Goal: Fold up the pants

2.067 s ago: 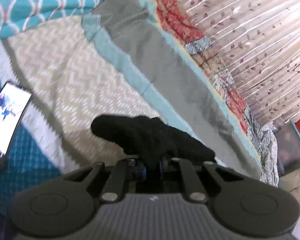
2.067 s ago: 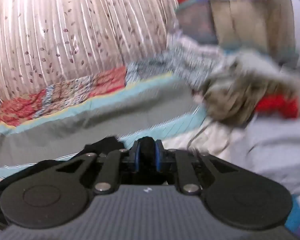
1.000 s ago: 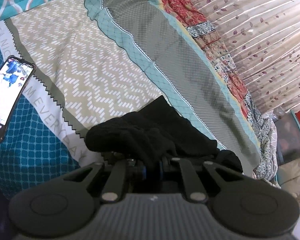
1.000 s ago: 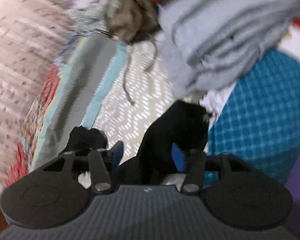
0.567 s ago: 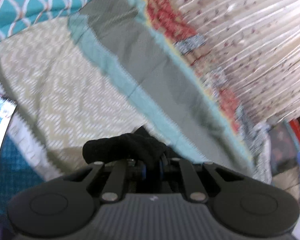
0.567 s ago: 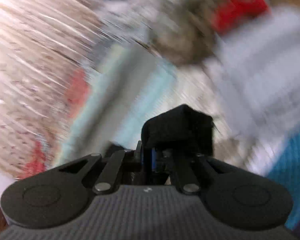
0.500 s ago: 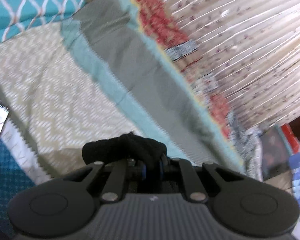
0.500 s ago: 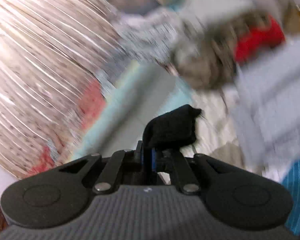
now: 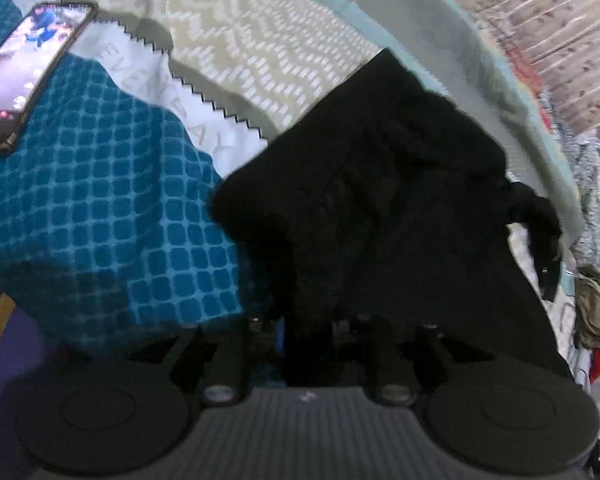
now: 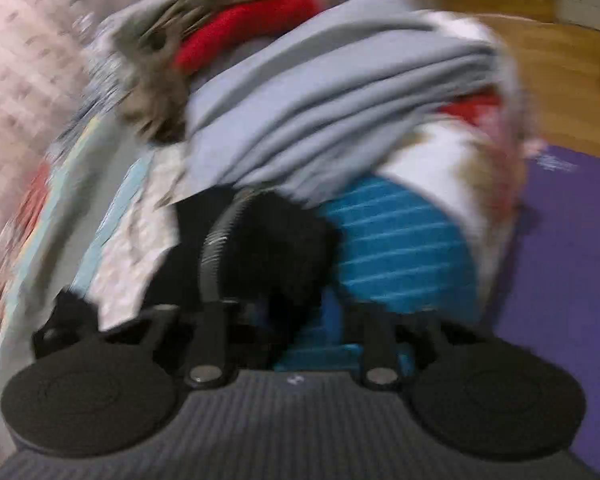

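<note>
The black pants (image 9: 384,184) lie spread on the patterned bed cover (image 9: 100,208), close in front of my left gripper (image 9: 308,332). Its fingers are parted a little with black cloth bunched between and over them, so the tips are hidden. In the blurred right wrist view the black pants (image 10: 268,240) lie on the cover, against my right gripper (image 10: 292,320). Its jaws stand wide apart and black cloth lies by the left finger (image 10: 216,248).
A lit phone (image 9: 24,68) lies on the bed cover at the far left. A pile of grey, red and brown clothes (image 10: 320,80) sits just beyond the right gripper. A striped curtain (image 9: 560,20) hangs behind the bed. A purple mat (image 10: 568,260) lies on the floor at right.
Both grippers have dropped from the raised position down to the bed. The pants now lie spread on the cover. The right gripper's jaws have opened; the left's have parted slightly.
</note>
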Demonstrator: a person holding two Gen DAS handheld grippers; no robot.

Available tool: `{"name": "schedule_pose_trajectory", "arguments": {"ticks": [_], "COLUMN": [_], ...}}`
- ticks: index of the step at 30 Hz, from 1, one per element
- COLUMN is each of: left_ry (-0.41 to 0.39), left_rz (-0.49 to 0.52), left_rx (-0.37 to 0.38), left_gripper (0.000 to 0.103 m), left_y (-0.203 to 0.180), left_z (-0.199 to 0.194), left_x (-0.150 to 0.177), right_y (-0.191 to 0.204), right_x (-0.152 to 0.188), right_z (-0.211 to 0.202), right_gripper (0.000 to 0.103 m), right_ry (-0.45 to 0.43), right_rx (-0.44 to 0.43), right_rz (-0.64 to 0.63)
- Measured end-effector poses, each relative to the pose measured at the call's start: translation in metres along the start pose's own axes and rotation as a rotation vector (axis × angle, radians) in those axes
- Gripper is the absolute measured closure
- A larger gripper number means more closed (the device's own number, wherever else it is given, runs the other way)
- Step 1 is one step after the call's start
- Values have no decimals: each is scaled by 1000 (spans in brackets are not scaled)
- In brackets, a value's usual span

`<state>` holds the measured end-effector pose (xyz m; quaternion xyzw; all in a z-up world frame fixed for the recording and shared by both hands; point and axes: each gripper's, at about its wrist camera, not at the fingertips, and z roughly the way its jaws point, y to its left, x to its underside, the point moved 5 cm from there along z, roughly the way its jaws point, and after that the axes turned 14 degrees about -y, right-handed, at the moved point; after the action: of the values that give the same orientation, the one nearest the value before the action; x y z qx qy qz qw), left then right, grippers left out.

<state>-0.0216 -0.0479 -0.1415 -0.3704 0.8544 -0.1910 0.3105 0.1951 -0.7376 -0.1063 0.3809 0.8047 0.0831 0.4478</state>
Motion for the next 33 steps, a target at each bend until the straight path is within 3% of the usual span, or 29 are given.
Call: {"name": "schedule_pose_trajectory", "arguments": {"ticks": [4, 7, 10, 12, 14, 15, 18, 23, 25, 27, 29, 30, 31, 33], "left_ry": [-141, -263, -354, -395, -399, -387, -334, -207, -167, -196, -223, -237, -260, -336], "left_rz": [22, 64, 140, 246, 324, 363, 454, 400, 373, 410, 448, 441, 426, 373], "left_rx": [36, 21, -11, 25, 47, 59, 4, 13, 2, -64, -61, -59, -70, -89], "left_gripper": [75, 70, 53, 33, 11, 7, 8, 8, 17, 52, 65, 70, 74, 77], "left_y": [11, 11, -9, -37, -61, -69, -89, -99, -102, -108, -109, -108, -105, -94], "left_z": [-50, -73, -69, -48, -16, 4, 73, 158, 181, 193, 189, 185, 178, 156], "left_x": [-34, -72, -113, -134, -143, -148, -152, -152, -151, -149, -147, -150, -157, -173], "right_y": [-2, 23, 70, 104, 132, 146, 187, 235, 249, 258, 265, 270, 277, 288], "right_x": [-18, -26, -19, -6, 11, 21, 43, 76, 87, 100, 108, 112, 112, 107], "right_z": [-25, -41, -34, -21, -2, 9, 37, 87, 105, 116, 127, 129, 129, 125], "right_gripper": [61, 61, 61, 61, 61, 61, 61, 58, 54, 52, 54, 59, 86, 91], "right_ry": [-136, -192, -158, -98, -35, 0, 62, 144, 167, 195, 227, 233, 228, 202], "right_rx": [42, -46, -178, -268, -332, -352, -389, -397, -388, -367, -376, -388, -383, -360], "right_rz": [-46, -121, -191, -222, -245, -257, -317, -414, -430, -424, -387, -381, -403, -471]}}
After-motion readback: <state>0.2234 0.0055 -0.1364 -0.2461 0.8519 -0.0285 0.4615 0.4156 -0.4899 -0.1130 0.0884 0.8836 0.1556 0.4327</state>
